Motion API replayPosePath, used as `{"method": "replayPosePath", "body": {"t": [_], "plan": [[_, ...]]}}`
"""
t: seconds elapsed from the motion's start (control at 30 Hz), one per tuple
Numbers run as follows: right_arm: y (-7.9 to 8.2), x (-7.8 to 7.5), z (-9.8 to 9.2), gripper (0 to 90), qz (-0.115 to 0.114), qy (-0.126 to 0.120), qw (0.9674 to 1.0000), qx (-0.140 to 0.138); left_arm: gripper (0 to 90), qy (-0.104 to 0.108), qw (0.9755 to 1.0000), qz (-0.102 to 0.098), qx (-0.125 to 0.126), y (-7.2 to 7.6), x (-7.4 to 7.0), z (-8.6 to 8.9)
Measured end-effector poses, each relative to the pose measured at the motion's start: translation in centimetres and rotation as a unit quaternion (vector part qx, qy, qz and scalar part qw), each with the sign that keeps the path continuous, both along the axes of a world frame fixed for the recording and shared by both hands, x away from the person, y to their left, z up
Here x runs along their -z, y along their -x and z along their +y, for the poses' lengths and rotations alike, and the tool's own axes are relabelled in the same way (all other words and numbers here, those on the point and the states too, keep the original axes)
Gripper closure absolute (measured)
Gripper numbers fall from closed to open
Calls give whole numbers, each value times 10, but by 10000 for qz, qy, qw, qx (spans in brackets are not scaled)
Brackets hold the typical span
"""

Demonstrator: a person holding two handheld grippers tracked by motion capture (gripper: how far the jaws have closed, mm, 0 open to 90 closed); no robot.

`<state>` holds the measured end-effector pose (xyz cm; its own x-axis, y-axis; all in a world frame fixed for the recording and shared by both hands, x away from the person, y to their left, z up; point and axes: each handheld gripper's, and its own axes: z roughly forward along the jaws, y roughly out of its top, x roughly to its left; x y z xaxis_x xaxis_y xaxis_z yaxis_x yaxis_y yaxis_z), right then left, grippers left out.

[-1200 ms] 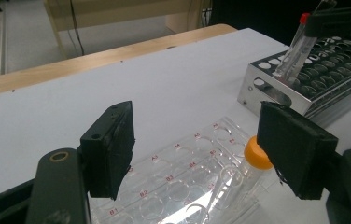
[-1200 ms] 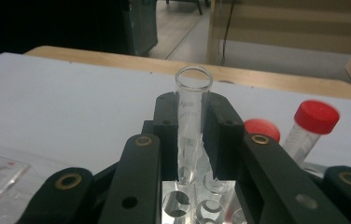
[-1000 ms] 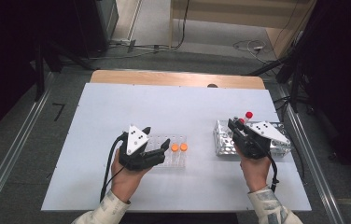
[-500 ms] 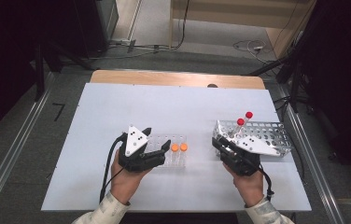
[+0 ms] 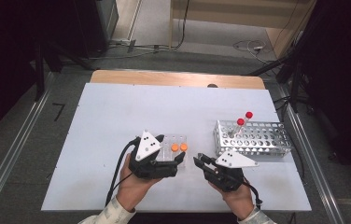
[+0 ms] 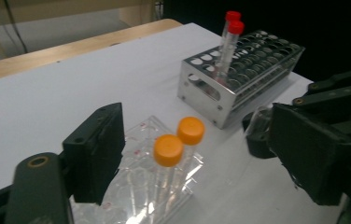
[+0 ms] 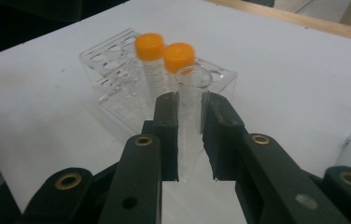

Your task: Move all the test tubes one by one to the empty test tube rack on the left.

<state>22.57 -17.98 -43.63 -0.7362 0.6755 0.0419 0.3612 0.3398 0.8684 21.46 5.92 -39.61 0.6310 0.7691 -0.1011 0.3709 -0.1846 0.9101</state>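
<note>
High view gave us the layout across the white table (image 5: pixel 117 116): at the left, our left tongs (image 5: pixel 180 160) sat just beside the clear plastic rack (image 5: pixel 168 145), whose two orange-capped tubes (image 5: pixel 179 147) stood upright at its right-hand end. In the left gripper view those tongs (image 6: pixel 211 154) stood apart with the clear rack (image 6: pixel 136 186) and its orange-capped tubes (image 6: pixel 178 144) between them, and we saw neither pad pressing on anything; the jaws had just been opening further. Moving rightward in the high view, our right tongs (image 5: pixel 198 162) pointed toward the clear rack, close to the left tongs' tips. In the right gripper view we saw the right tongs (image 7: pixel 190 135) clamped on an uncapped clear tube (image 7: pixel 192 93), its open mouth rising above the pads and lying just in front of the two orange caps (image 7: pixel 164 49). Farther right in the high view stood the metal rack (image 5: pixel 257 137) with two red-capped tubes (image 5: pixel 243 119) upright in holes near its back left corner, well apart from the clear rack.
</note>
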Motion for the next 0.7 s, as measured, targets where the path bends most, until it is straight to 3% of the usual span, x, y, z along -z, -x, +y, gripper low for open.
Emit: {"method": "replayPosePath", "body": {"t": [0.13,0.37,0.57,0.7], "plan": [[5,1,8,738,-6,14,9998,-192,302,-28,9997,13,250,5,1,-8],[12,2,20,738,-70,60,9992,-386,564,-72,9975,109,692,7,6,-17],[13,1,22,737,-84,37,9991,-420,654,-72,9968,163,778,7,9,-18],[14,1,23,737,-90,44,9990,-432,666,-109,9966,174,797,6,11,-20]]}}
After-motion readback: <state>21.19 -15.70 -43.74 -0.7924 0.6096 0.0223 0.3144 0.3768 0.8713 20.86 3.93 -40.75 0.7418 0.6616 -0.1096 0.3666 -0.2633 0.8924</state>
